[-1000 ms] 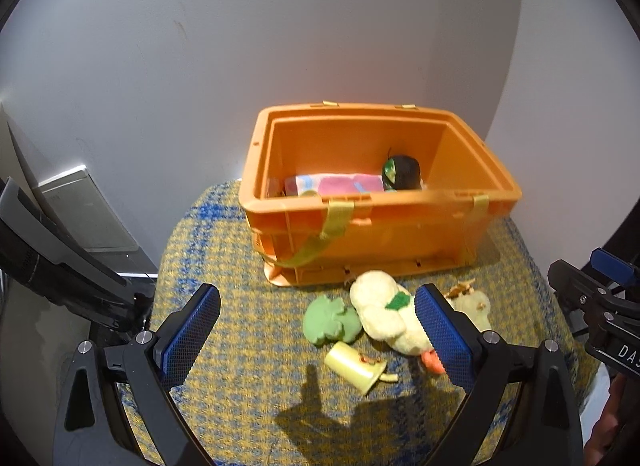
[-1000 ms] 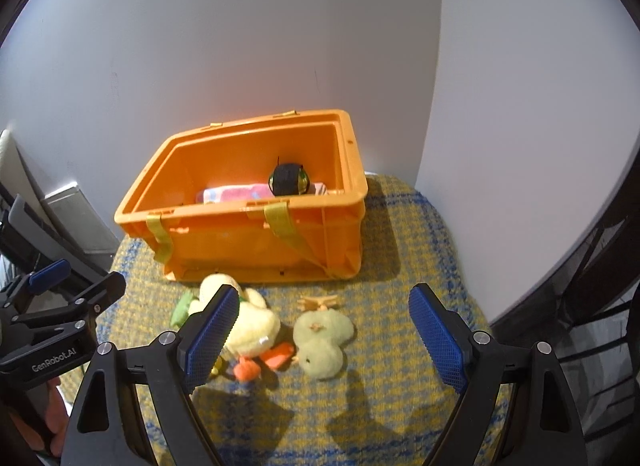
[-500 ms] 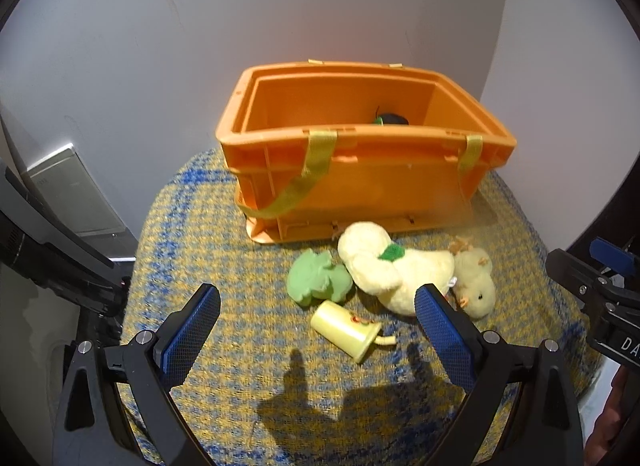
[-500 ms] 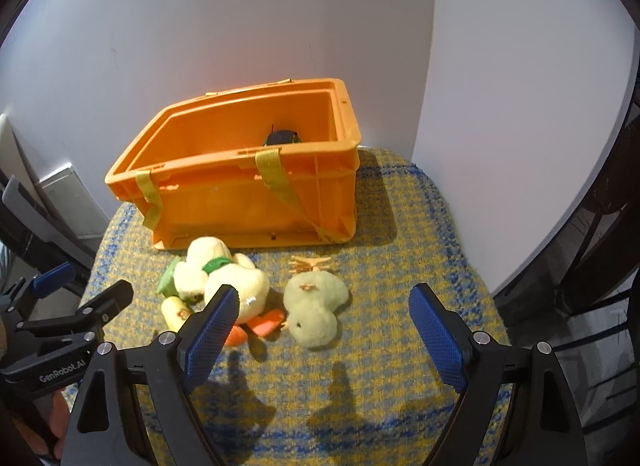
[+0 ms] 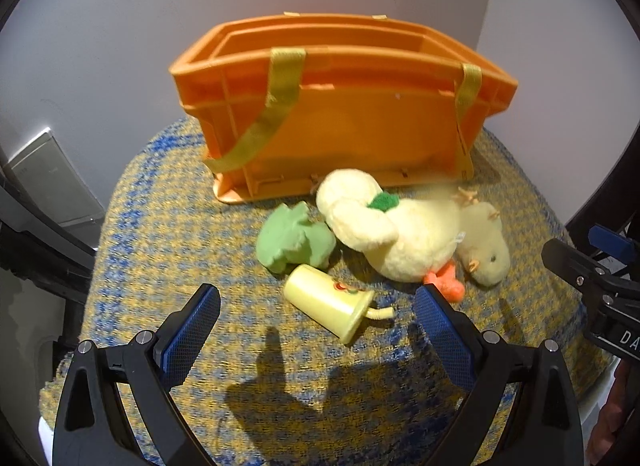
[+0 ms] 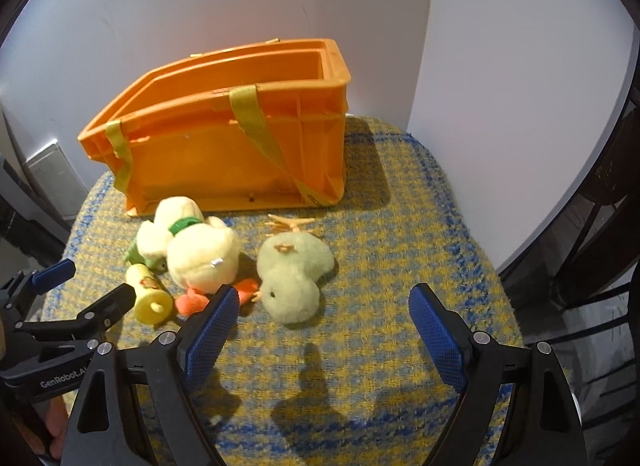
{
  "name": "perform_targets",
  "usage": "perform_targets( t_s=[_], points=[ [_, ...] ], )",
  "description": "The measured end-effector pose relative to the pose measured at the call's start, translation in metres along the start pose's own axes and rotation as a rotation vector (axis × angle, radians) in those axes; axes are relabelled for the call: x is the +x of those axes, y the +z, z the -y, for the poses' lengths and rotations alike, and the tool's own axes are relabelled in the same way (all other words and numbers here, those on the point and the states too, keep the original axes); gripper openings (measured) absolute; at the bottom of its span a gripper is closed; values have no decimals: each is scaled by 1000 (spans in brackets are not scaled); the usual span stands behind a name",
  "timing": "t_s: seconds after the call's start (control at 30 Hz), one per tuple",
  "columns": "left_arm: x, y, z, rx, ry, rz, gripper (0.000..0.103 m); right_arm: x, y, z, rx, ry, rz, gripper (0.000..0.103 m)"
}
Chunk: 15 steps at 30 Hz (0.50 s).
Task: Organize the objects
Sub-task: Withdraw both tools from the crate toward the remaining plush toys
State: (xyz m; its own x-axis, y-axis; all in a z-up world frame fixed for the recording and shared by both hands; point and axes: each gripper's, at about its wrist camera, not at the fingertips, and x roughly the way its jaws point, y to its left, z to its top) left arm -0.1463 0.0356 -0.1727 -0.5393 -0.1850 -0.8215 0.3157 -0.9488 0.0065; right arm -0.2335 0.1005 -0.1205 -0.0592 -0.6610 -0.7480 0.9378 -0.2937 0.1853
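An orange crate [image 5: 360,129] with yellow straps stands at the back of a yellow-and-blue checked cloth [image 5: 168,258]; its inside is hidden from this low angle. In front of it lie a green soft toy [image 5: 292,240], a pale yellow plush duck [image 5: 400,234], a small yellow-green plush chick [image 5: 486,246] and a yellow toy cup [image 5: 328,306] on its side. My left gripper [image 5: 316,326] is open and empty, just in front of the cup. My right gripper [image 6: 324,326] is open and empty, just in front of the chick [image 6: 294,278]; the crate [image 6: 240,145], duck [image 6: 200,254] and cup [image 6: 150,298] show there too.
White walls meet in a corner behind the crate. A grey panel [image 5: 44,181] leans at the left wall. Dark rails [image 6: 592,225] stand off the cloth's right edge. The cloth drops off at left, right and front.
Both grippers have come down and forward toward the toys; the crate's inside has dropped out of sight. Both stay open. The toys have not moved.
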Motion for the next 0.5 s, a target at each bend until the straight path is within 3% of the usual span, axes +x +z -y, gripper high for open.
perform_targets(
  t_s=[0.5],
  points=[
    [43, -6, 8, 3, -2, -68, 99, 30, -8, 8, 0, 5, -52, 87]
  ],
)
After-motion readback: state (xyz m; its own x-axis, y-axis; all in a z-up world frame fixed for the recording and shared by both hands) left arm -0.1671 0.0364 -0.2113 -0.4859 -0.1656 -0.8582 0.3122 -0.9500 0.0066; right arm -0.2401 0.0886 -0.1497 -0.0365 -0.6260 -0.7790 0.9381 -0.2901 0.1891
